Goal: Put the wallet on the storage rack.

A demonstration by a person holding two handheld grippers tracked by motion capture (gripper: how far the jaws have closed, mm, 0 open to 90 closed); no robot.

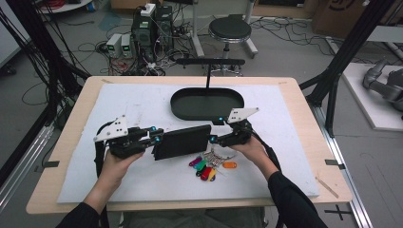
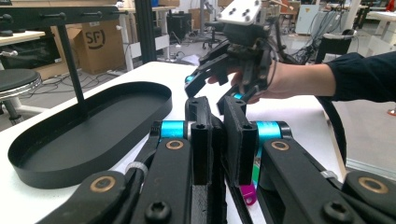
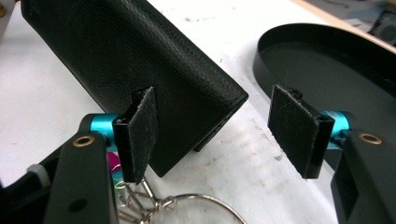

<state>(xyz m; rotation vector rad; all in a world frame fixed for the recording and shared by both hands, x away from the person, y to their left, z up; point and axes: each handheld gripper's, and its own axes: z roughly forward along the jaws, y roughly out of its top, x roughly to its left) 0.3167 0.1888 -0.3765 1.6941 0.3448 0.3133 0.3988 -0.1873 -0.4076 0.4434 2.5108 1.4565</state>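
Holding the black case (image 1: 181, 141) by its 9 o'clock end: my left gripper (image 1: 153, 137) has its fingers (image 2: 240, 144) clamped shut on the thin edge, so the case hangs tilted just above the white mat (image 1: 142, 102). Right gripper (image 1: 215, 138) sits at the case's 3 o'clock end with fingers (image 3: 294, 128) spread wide; the near corner lies between them, nothing pressed yet. Key bunch (image 1: 209, 166) with coloured tags lies on the counter (image 1: 64, 142) at 6 o'clock of the case, black oval tray (image 1: 207, 103) at 12 o'clock.

Handling judgement: textured, faintly woven skin, so probably grippy rather than slick; the body looks semi-stiff and light, and may flex if pinched mid-panel. Best hold appears to be across the thin end, near a corner.
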